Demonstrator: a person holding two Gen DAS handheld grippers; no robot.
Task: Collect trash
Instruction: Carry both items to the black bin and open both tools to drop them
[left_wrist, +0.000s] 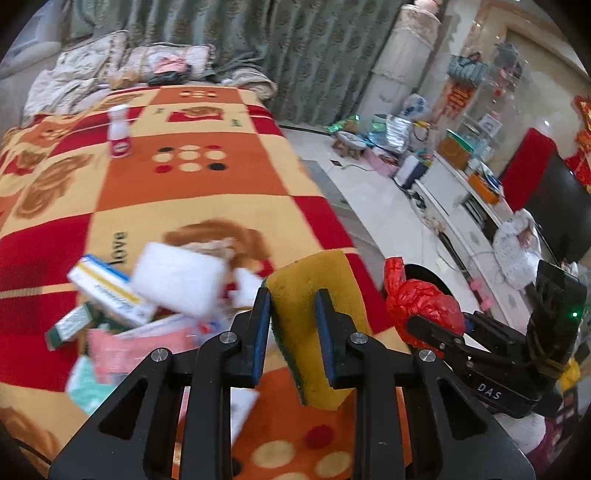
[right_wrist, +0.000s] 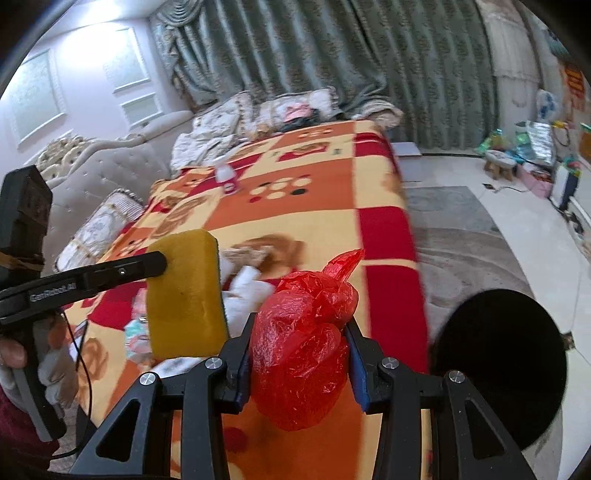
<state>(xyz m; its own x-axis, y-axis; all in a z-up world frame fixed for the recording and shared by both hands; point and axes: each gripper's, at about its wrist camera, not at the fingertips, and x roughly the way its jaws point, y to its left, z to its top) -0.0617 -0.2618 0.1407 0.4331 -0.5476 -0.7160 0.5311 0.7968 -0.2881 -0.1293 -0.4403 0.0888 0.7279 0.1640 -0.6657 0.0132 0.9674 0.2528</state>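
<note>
My left gripper (left_wrist: 292, 314) is shut on a yellow sponge with a green scouring side (left_wrist: 314, 317), held upright above the patterned blanket (left_wrist: 192, 199). In the right wrist view the same sponge (right_wrist: 184, 291) hangs at the left, pinched by the left gripper's fingers (right_wrist: 147, 264). My right gripper (right_wrist: 300, 345) is shut on a knotted red plastic bag (right_wrist: 303, 343), lifted over the blanket's near end. That bag (left_wrist: 417, 302) and the right gripper (left_wrist: 436, 332) show at the right of the left wrist view. A pile of trash (left_wrist: 147, 295), with boxes, a white pad and papers, lies on the blanket to the left.
A small white bottle (left_wrist: 120, 133) stands far back on the blanket. A round black bin opening (right_wrist: 498, 362) sits on the floor right of the blanket. Pillows and a sofa lie behind and to the left. Clutter and a low white cabinet (left_wrist: 461, 206) line the right wall.
</note>
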